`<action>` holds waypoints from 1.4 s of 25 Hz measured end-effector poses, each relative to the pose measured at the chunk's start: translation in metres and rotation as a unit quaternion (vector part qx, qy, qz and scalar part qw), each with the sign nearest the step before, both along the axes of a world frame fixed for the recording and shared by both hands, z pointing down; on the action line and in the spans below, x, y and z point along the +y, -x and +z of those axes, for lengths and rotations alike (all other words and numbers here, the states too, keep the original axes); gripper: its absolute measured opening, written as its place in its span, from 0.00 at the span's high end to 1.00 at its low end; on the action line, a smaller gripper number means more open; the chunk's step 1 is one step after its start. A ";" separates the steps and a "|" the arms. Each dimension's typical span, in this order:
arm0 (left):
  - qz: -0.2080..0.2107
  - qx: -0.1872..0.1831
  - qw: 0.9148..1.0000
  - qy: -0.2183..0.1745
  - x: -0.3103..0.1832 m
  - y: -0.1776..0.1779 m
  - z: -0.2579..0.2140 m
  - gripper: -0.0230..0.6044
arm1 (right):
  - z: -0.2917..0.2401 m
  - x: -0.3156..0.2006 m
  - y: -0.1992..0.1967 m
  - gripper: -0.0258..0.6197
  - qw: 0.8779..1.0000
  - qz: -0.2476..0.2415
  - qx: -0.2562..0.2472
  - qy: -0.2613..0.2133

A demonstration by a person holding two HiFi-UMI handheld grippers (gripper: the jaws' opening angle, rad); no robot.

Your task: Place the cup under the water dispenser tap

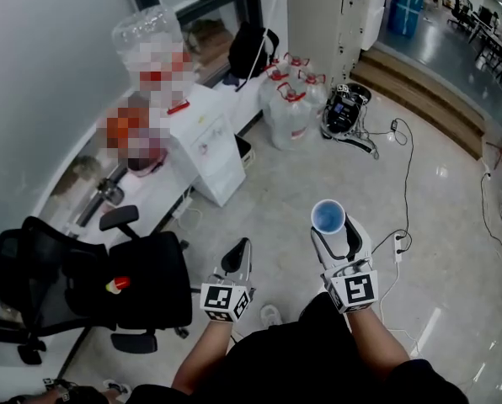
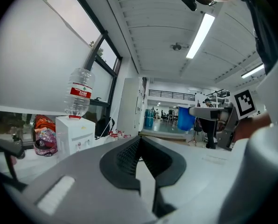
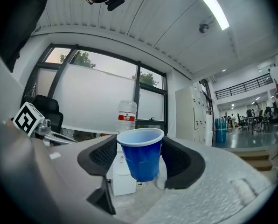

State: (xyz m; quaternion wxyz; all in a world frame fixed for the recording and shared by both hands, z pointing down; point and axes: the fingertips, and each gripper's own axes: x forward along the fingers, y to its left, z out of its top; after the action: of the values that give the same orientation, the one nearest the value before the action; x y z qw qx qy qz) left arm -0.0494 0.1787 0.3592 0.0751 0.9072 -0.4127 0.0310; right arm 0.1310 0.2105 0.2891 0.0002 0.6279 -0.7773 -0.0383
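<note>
Right now the right gripper (image 1: 335, 236) is clamping the blue cup (image 3: 141, 157) upright between its pads, above the floor and well apart from the white water dispenser (image 1: 207, 151), which is standing by the window wall. The left gripper (image 1: 241, 252) is hanging beside the black office chair (image 1: 108, 289), jaws pressed together, empty.

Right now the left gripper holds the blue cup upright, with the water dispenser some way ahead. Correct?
No. The right gripper holds the blue cup, upright between its jaws, as the right gripper view shows; the left gripper is shut on nothing. The water dispenser does stand some way ahead.
</note>
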 end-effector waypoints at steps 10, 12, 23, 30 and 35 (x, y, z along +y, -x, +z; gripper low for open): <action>-0.026 -0.003 1.000 0.011 -0.062 0.023 0.007 0.94 | -0.003 -0.074 0.016 0.49 1.000 -0.031 -0.005 0.000; -0.037 -0.005 0.999 0.009 -0.080 0.021 0.004 0.94 | -0.001 -0.097 0.012 0.49 0.999 -0.040 -0.005 0.006; -0.135 -0.019 0.990 0.022 -0.177 0.007 0.001 0.94 | 0.007 -0.218 -0.002 0.49 0.990 -0.141 -0.010 0.015; -0.204 -0.027 0.978 0.038 -0.209 -0.001 0.010 0.94 | 0.022 -0.270 -0.004 0.49 0.976 -0.216 -0.008 0.028; -0.241 -0.021 0.969 0.055 -0.225 0.012 0.018 0.94 | 0.034 -0.304 0.012 0.49 0.967 -0.251 -0.011 0.042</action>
State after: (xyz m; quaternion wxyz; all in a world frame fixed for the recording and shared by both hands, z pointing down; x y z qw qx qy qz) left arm -0.0618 -0.0467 0.3776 0.1213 0.7744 -0.6186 0.0539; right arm 0.1191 -0.0932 0.3234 0.0082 0.4124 -0.9109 0.0027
